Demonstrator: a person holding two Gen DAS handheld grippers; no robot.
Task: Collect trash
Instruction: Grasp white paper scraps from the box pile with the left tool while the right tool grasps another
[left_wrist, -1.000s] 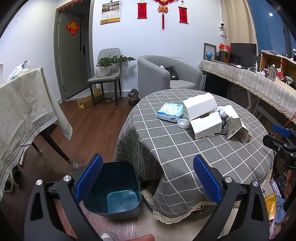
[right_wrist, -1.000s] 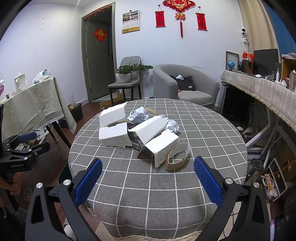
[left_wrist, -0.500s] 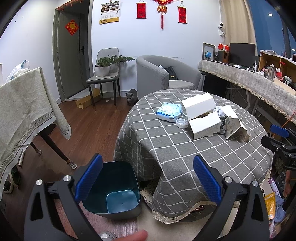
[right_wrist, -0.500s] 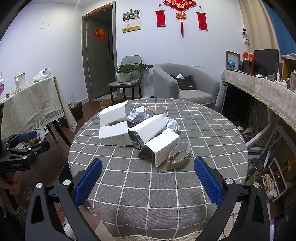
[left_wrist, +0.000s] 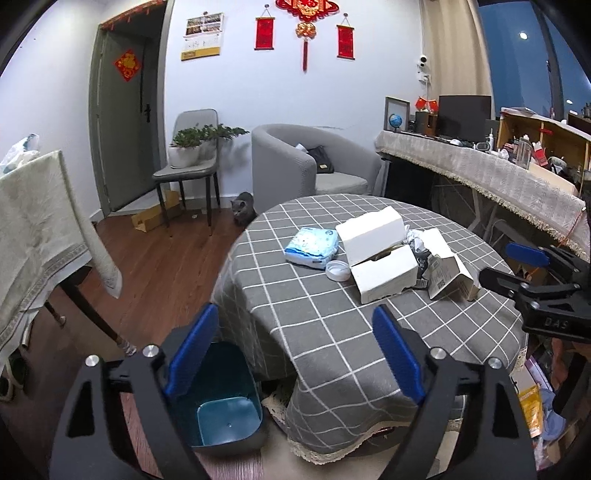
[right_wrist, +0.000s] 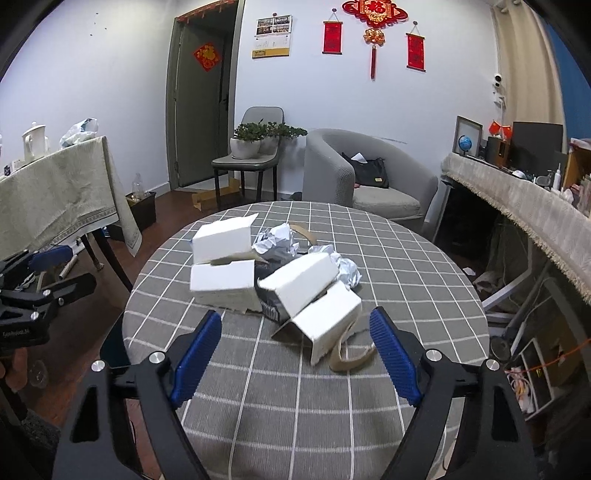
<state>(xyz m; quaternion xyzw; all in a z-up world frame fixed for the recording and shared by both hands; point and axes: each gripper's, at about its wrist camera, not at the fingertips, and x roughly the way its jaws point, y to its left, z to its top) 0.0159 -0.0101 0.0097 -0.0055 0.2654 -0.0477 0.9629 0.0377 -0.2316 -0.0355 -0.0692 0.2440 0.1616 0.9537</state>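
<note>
I am holding my right gripper (right_wrist: 295, 350) spread wide and empty, hovering over the near table edge, while my left gripper (left_wrist: 295, 350) is likewise gaping with nothing in it, above the blue bin (left_wrist: 221, 413) at its 7 o'clock. At 12 o'clock from my right fingers, the tan paper strip (right_wrist: 351, 354) and the nearest white box (right_wrist: 328, 317) are lying closest. I am judging it best to straddle that box squarely before closing, since the boxes and crumpled paper (right_wrist: 279, 242) beyond are touching it.
</note>
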